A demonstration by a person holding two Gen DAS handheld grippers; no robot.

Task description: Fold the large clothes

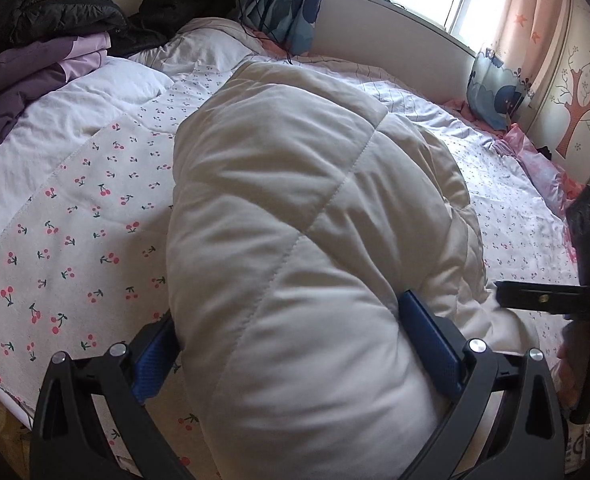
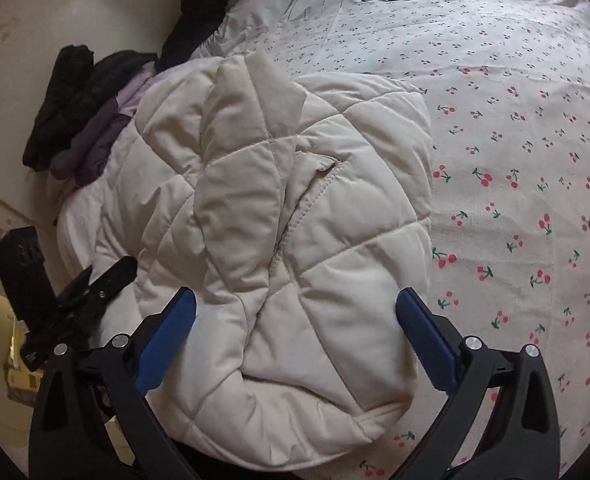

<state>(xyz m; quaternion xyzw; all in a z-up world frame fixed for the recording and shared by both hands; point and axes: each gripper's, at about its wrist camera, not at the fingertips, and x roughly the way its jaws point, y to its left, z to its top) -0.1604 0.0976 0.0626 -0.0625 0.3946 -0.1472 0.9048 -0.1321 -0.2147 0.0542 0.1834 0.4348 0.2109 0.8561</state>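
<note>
Basically, puffy jacket (image 2: 279,208) is soft, light, springy: left hand-held gripper (image 1: 291,344) clamps its bulk, right hand-held gripper (image 2: 295,320) hovers spread above it on the bed (image 2: 515,140); grab seamed edges.

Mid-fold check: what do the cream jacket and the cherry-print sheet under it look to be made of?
Cream jacket: looks like a smooth, matte woven shell, probably synthetic, over soft padding; stitched diamond quilting puffs between the seams.
Cherry-print sheet: looks like thin matte woven cotton or a blend; it lies flat with fine creases and no sheen.
</note>
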